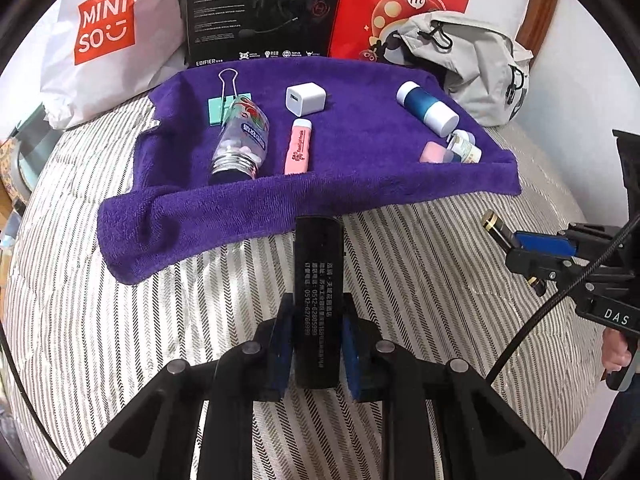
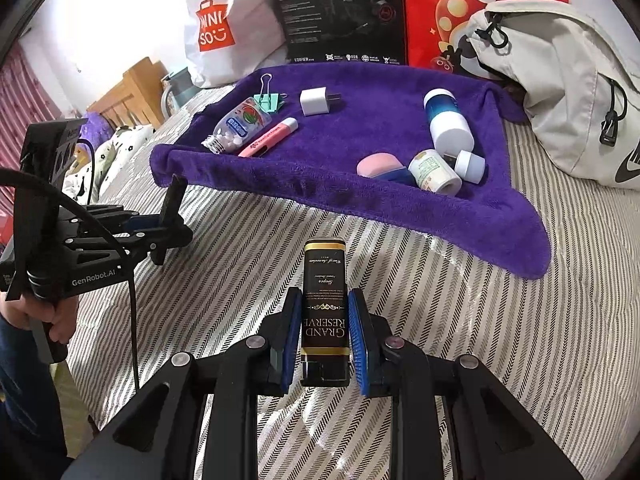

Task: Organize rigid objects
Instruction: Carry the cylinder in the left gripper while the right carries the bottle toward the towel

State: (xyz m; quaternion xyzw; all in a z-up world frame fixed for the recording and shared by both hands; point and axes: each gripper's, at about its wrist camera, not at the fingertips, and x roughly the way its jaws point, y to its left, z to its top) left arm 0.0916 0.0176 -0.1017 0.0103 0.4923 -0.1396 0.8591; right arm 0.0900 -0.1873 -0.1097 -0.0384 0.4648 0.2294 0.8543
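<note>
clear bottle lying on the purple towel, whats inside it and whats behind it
Small white tablets show through the clear bottle. Behind it lies a green binder clip, partly hidden by the bottle. Its label covers the upper contents.

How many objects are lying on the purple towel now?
8. On the purple towel, left group: binder clip, candy bottle, pink highlighter. Middle: white charger. Right group: blue-white bottle, pink-capped container, small labelled bottle, small white-capped bottle. More may be hidden.
</note>
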